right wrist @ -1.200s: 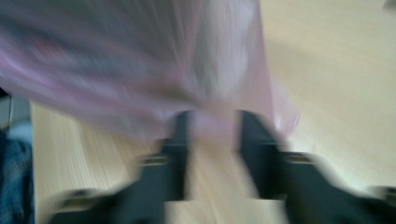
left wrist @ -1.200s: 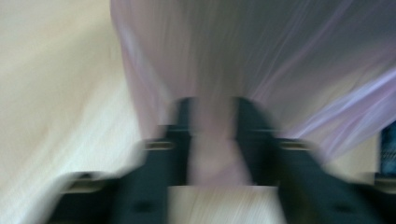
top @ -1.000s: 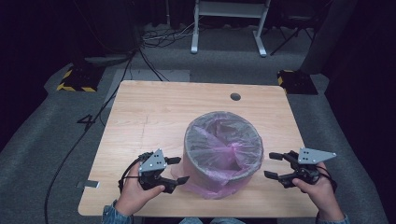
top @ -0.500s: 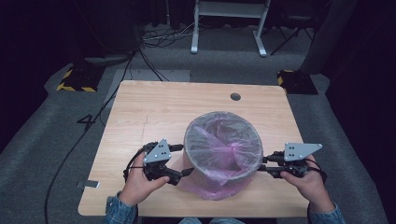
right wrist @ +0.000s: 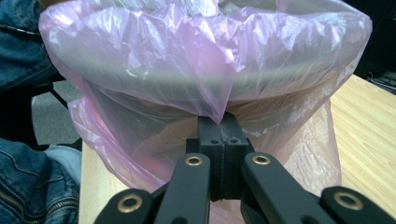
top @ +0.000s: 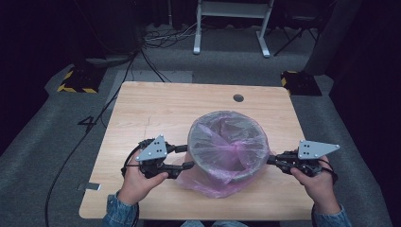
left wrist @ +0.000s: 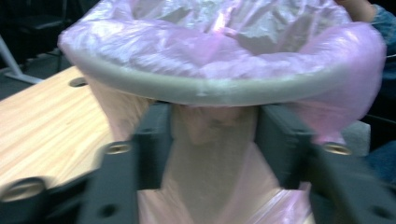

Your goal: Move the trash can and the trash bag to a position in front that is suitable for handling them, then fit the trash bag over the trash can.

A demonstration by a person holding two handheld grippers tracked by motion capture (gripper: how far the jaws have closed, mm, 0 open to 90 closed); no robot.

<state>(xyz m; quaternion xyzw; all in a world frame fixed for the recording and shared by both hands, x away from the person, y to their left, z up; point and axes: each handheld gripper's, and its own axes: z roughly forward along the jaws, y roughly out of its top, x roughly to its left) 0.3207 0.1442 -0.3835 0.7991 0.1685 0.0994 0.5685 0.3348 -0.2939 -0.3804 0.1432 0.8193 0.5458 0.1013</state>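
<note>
The pink bag [right wrist: 205, 70] lining the bin [top: 228, 142] on the tabletop [top: 142, 109] was pinched by the closed right claw [right wrist: 219, 122]; the left claw [left wrist: 212, 140], just closing, was half open around bag film.

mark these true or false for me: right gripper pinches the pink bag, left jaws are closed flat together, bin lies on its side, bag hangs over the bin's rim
1. The right gripper is shut on the pink bag. True: its jaws meet on a fold of film.
2. The left gripper has its jaws flat together. False: a gap stands between them, with bag film and the bin's wall in it.
3. The bin lies on its side. False: it stands upright on the table.
4. The bag hangs over the bin's rim. True.
</note>
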